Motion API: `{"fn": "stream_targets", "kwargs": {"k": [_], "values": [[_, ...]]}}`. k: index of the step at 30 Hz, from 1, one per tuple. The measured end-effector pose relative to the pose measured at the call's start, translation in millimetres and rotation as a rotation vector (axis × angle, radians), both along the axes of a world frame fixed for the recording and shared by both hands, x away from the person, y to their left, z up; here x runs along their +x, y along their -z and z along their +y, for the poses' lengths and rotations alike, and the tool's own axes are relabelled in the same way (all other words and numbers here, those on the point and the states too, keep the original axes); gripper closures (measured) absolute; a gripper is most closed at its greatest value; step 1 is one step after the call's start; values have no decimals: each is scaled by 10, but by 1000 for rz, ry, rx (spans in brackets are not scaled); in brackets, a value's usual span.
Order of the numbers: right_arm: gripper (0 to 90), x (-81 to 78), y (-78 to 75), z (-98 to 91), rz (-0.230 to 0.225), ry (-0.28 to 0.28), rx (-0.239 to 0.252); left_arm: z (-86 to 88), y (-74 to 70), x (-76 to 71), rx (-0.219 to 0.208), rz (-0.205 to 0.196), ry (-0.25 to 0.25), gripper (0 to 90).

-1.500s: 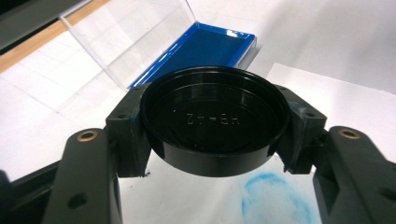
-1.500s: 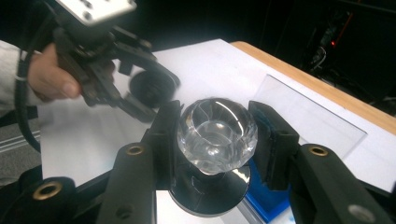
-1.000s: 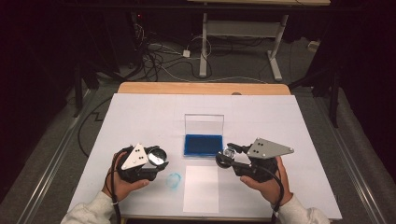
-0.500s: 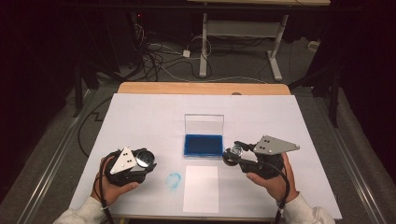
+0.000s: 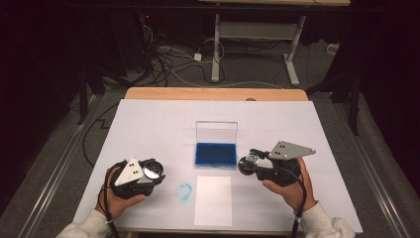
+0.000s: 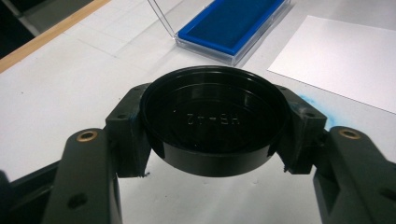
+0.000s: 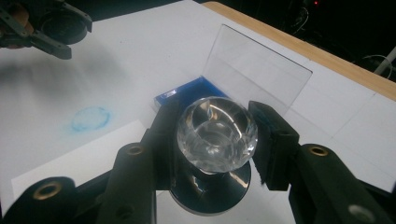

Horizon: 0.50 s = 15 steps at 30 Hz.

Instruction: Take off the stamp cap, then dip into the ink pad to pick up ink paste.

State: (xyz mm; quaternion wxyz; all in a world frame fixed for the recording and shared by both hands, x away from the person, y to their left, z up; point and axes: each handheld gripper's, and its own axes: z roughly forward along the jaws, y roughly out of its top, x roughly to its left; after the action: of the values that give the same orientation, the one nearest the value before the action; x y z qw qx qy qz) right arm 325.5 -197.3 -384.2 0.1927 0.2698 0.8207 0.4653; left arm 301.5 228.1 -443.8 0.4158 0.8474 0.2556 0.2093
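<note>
My left gripper (image 5: 150,172) is shut on a round black cap (image 5: 154,169), its hollow inside facing the camera in the left gripper view (image 6: 212,123). It hovers at the front left of the white table cover, left of a faint blue ring mark (image 5: 184,191). My right gripper (image 5: 246,164) is shut on a stamp with a clear knob (image 7: 217,133) and a dark round base. The stamp sits just right of the blue ink pad (image 5: 215,153). The pad's clear lid (image 5: 216,131) stands upright behind it.
A white sheet of paper (image 5: 213,200) lies in front of the ink pad, between the two hands. The wooden table edge (image 5: 215,93) runs along the far side. Beyond it are a table frame and cables on the floor.
The left gripper with the cap has drifted a little to the left, away from the blue ring mark, and turned slightly. The right gripper has hardly moved.
</note>
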Motion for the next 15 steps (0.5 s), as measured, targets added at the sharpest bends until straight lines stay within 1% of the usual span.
{"fn": "stream_targets", "kwargs": {"k": [3,5,9,10,11,12,13,15], "values": [[566,21,0,-9,6,1,-6,-2,10,2,-6,11,-2,366],[566,36,4,-10,9,1,-10,-3,6,2,2,7,2,366],[566,75,-15,-14,17,8,-1,-4,8,12,-3,16,2,366],[566,83,-22,-11,18,8,4,-2,6,23,2,17,4,366],[566,87,-26,-4,17,7,1,9,-8,46,28,1,14,366],[566,96,-27,5,17,8,-4,3,-11,52,30,0,18,366],[566,109,-26,11,20,7,-9,-15,-3,41,14,10,11,366],[566,133,-31,32,21,7,-13,-26,2,32,9,14,13,366]]}}
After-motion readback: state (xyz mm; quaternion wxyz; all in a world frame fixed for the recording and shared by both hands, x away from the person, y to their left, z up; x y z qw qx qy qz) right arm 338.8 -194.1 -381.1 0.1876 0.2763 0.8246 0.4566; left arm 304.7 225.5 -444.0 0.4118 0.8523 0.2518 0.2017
